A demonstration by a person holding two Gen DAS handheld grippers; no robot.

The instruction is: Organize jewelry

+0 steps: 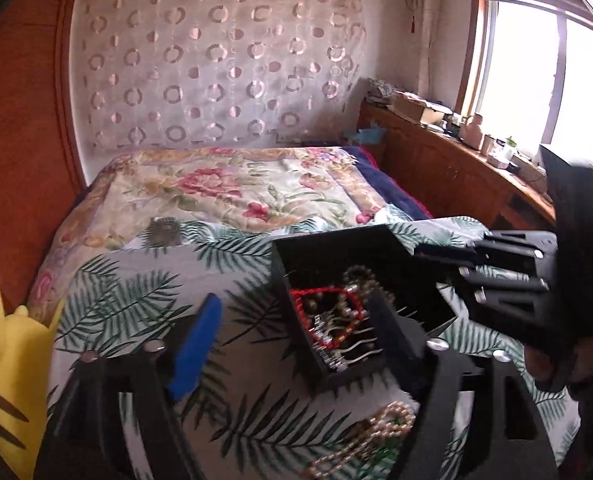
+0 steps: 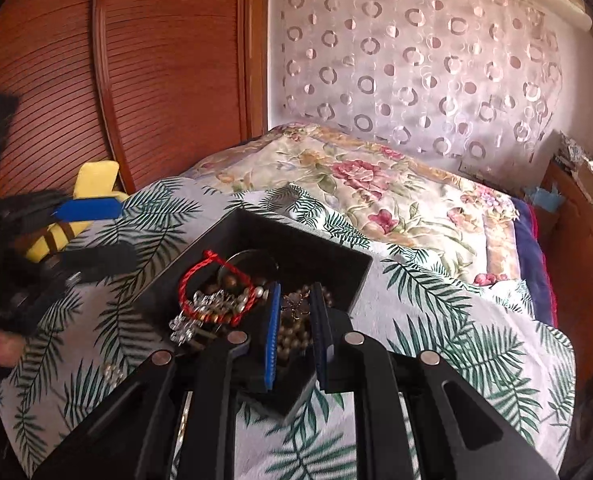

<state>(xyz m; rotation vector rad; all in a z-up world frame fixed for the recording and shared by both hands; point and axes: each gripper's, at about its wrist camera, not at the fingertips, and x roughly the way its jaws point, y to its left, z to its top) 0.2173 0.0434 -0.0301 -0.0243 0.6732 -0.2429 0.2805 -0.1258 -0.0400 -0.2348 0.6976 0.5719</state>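
Note:
A black jewelry box [image 1: 316, 264] [image 2: 256, 232] stands open on the leaf-print cloth. It holds a red cord bracelet [image 1: 328, 304] [image 2: 212, 292], brown beads [image 2: 292, 336], pearls and silver clips. My left gripper [image 1: 292, 344] is open; its blue left finger [image 1: 196, 348] is beside the box and its right finger is over the box. My right gripper [image 2: 294, 336] is partly open over the box's near side, with a small flower pendant [image 2: 296, 306] and brown beads between its fingers. A pearl necklace [image 1: 372, 436] lies on the cloth in front of the box.
The cloth [image 2: 436, 304] covers a bed with a floral quilt [image 1: 224, 188]. A yellow plush toy [image 1: 4, 376] [image 2: 80, 208] lies at the left. A wooden wardrobe [image 2: 116, 80] stands left and a wooden counter [image 1: 456, 168] with clutter runs under the window.

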